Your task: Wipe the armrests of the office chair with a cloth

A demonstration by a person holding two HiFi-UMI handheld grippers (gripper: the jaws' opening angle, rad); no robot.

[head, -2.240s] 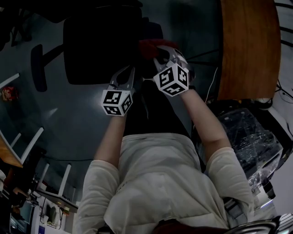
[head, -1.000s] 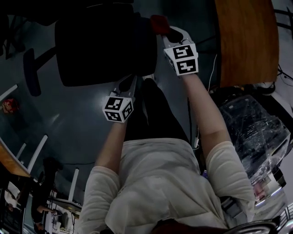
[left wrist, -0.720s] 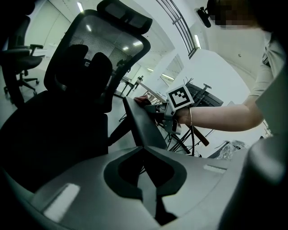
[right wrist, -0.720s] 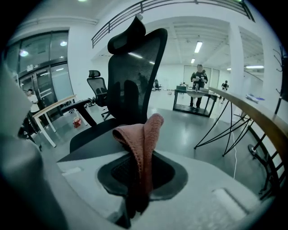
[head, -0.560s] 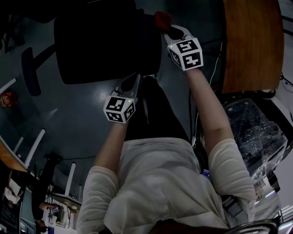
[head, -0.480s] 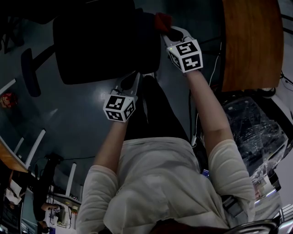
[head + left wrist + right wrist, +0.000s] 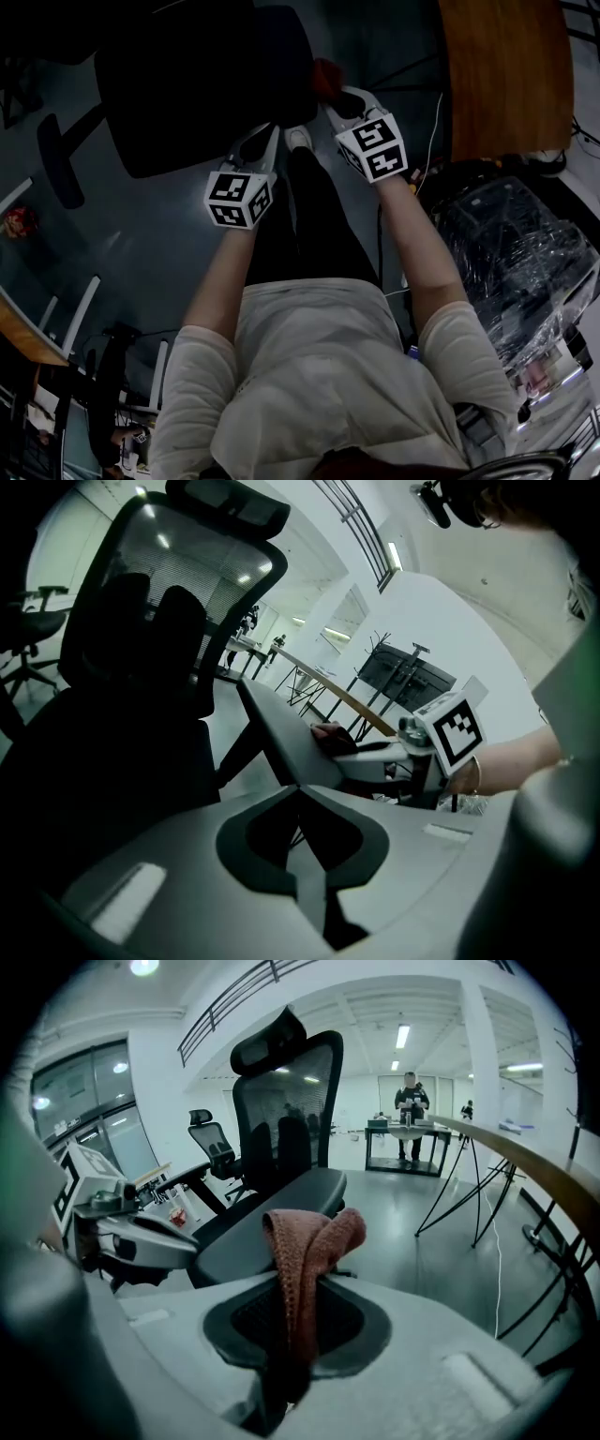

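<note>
A black office chair [image 7: 187, 84] stands in front of me, its mesh back [image 7: 286, 1101] upright. My right gripper [image 7: 333, 96] is shut on a reddish-brown cloth [image 7: 305, 1241], which folds up out of the jaws. The cloth [image 7: 325, 77] lies at the chair's right armrest [image 7: 272, 1218]; in the left gripper view the cloth [image 7: 330, 733] rests on the grey armrest pad [image 7: 281, 738]. My left gripper [image 7: 300, 803] is shut with nothing in it, held lower by the seat's front edge [image 7: 265, 133]. The chair's other armrest [image 7: 58, 159] shows at far left.
A wooden table [image 7: 502, 75] runs along the right, with cables [image 7: 431, 122] on the floor beside it. A plastic-wrapped bundle [image 7: 516, 253] sits near my right elbow. Another office chair [image 7: 211, 1143] and a standing person [image 7: 410, 1101] are far back.
The right gripper with the cloth went forward along the right armrest, then came back toward me. The left gripper stayed shut and barely moved.
</note>
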